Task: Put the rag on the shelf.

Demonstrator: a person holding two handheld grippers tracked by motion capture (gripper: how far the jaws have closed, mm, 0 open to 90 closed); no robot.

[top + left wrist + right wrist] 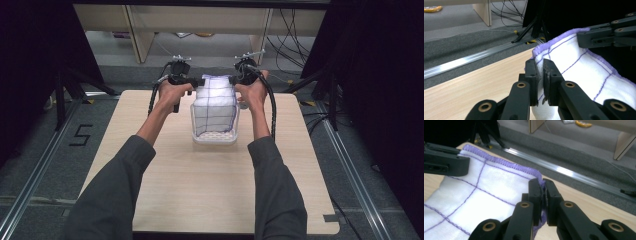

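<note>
While both claws hang onto the top edge of the cloth (214, 102), we note the main risks first; each claw bites only a thin strip at a corner of the purple hem, so a pull outward or a sharp lift could, in our judgement, slip the hem free and drop that side; if one side goes, the cloth would likely slump into or over the basket (215, 137); an uneven lift could also drag or tip the basket, since the cloth hangs down inside it and seems to fill it; the basket's weight we cannot judge.

Left claw (540, 72): jaws nearly closed, pinching the cloth's corner just under the purple hem; fabric visible between the pads; grip looks shallow.

Right claw (542, 195): jaws likewise narrow, clamped on the opposite corner of the hem; purple edge bunched in the gap; each gripper view shows the other claw farther along the same edge.

Position: white cloth with purple grid lines, held up and stretched between the two claws above the far middle of the bench (210, 195); its lower part sits in the pale basket, which stands on the bench between the person's forearms; left hand (172, 95) and right hand (254, 92) flank the cloth at its top corners; whether the cloth's bottom touches the basket floor we cannot tell.
</note>
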